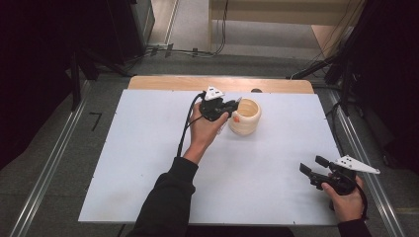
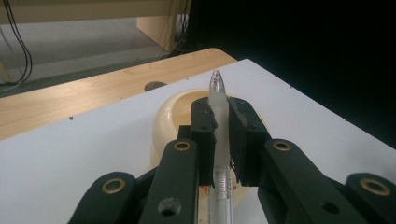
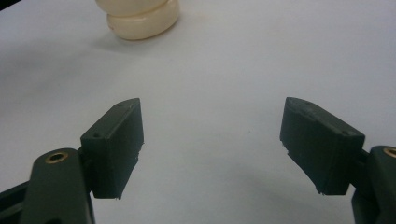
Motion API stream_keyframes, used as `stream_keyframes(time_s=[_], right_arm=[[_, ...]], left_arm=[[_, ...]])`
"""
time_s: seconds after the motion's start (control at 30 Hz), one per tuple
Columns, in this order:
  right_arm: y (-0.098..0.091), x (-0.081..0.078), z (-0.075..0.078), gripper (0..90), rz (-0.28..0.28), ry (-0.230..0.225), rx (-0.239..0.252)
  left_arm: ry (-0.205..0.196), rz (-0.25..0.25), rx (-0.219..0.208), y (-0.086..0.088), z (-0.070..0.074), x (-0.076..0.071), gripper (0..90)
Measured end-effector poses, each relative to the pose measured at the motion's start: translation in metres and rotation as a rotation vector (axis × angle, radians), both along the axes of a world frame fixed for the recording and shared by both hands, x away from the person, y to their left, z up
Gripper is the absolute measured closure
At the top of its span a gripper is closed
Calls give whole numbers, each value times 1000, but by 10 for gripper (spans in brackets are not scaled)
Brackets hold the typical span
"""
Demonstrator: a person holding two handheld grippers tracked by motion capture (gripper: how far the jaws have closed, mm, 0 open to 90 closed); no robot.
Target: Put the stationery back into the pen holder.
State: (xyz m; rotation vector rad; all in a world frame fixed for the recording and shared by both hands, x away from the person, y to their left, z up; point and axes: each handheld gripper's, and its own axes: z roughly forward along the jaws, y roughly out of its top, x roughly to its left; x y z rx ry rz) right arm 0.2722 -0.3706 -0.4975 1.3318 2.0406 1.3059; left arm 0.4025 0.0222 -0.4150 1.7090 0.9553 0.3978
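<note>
A cream ribbed cup (image 1: 245, 117) stands on the white board (image 1: 148, 163) toward the back centre. My left gripper (image 1: 232, 106) sits at the cup's left rim, shut on a translucent pen (image 2: 219, 135) whose tip points over the cup's (image 2: 175, 114) mouth. In the high view the pen (image 1: 237, 102) pokes out toward the rim. My right gripper (image 1: 313, 165) hovers open near the board's front right corner, with nothing between its jaws. In the right gripper view the gripper (image 3: 212, 140) faces bare board, and the cup (image 3: 140, 16) stands far off at the top.
A wooden table edge (image 1: 217, 83) runs behind the white board, with a small dark hole (image 1: 256, 90) in it. Cables (image 1: 192, 52) lie on the floor beyond. Dark stands (image 1: 341, 69) flank the right side.
</note>
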Motion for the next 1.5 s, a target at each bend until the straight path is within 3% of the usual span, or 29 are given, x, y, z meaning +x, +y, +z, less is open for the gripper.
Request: stream_keyframes(time_s=[0.5, 1.23, 1.5], right_arm=[[0, 0, 0, 201, 4, 2, 6], [0, 2, -1, 201, 13, 3, 9], [-1, 1, -1, 201, 13, 3, 12]], left_arm=[[0, 7, 6, -13, 4, 15, 818], [-7, 18, -22, -25, 11, 35, 818], [-6, 17, -12, -35, 8, 41, 818]])
